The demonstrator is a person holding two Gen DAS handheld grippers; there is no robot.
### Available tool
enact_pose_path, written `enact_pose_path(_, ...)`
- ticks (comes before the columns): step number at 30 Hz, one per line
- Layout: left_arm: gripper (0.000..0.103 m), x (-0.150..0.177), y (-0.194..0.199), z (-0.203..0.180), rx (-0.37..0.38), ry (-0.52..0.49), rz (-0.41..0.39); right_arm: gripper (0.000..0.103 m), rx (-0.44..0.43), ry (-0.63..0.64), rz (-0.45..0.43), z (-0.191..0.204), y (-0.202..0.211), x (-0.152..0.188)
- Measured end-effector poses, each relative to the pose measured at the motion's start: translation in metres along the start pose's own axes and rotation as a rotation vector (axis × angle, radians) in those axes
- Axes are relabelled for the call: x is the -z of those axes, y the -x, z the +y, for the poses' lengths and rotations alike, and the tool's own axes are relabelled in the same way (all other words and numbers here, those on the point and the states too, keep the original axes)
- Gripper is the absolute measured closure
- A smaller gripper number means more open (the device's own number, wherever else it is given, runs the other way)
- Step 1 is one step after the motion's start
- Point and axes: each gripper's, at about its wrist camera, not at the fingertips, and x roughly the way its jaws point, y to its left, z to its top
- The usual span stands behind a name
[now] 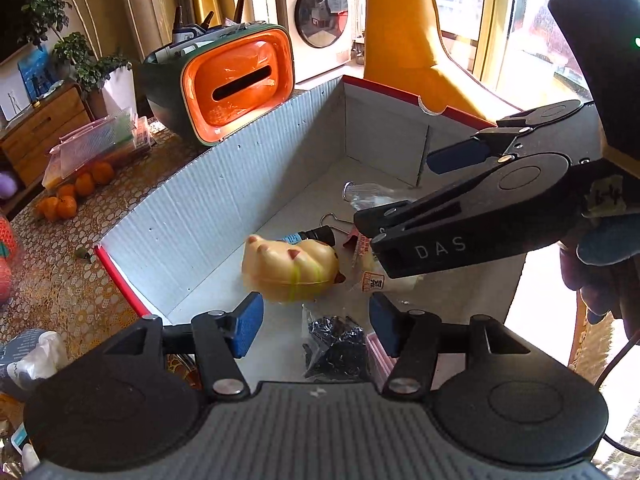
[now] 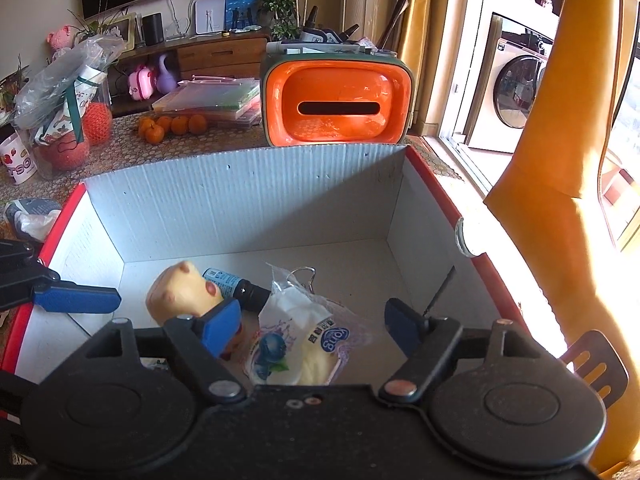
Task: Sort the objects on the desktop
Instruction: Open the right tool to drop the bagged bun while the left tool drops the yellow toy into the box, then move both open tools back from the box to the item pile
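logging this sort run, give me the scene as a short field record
container: open cardboard box with red rim
in box: yellow toy, small dark bottle, snack packet, bag of black bits, binder clip
left gripper: open above the box, nothing between the pads
right gripper: open above the box, over the snack packet
behind box: orange tissue holder
on table: oranges

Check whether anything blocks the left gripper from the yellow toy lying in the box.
Nothing visible does. The left gripper hangs open over the box, and the yellow toy lies just ahead of its pads on the box floor. The right gripper reaches in from the side, beyond the toy.
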Motion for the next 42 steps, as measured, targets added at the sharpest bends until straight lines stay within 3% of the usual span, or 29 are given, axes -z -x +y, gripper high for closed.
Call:
enact_pose_path(3, 0.039, 0.002, 0.009, 0.0, -0.001, 0.013, -0.019, 0.018, -0.002, 0.004, -0.013, 0.002, 0.007, 0.0)
enact_pose_path(8, 0.038, 0.007, 0.021, -0.001, 0.001, 0.026, -0.039, 0.013, -0.017, 0.003, -0.046, 0.004, 0.022, -0.001)
enact_pose_path(12, 0.027, 0.01, 0.032, 0.001, 0.003, 0.046, -0.064, 0.008, -0.03, -0.004, -0.068, 0.005, 0.033, -0.001)
enact_pose_path(22, 0.023, 0.018, 0.057, 0.008, -0.015, 0.088, -0.133, 0.0, -0.037, 0.002, -0.141, 0.013, 0.063, 0.0)
enact_pose_path(26, 0.0, 0.023, 0.07, 0.012, -0.042, 0.104, -0.196, 0.0, -0.032, 0.013, -0.178, 0.021, 0.075, -0.001)
enact_pose_path(42, 0.0, 0.051, 0.12, 0.034, -0.078, 0.148, -0.285, 0.0, -0.067, -0.022, -0.229, 0.052, 0.112, 0.006)
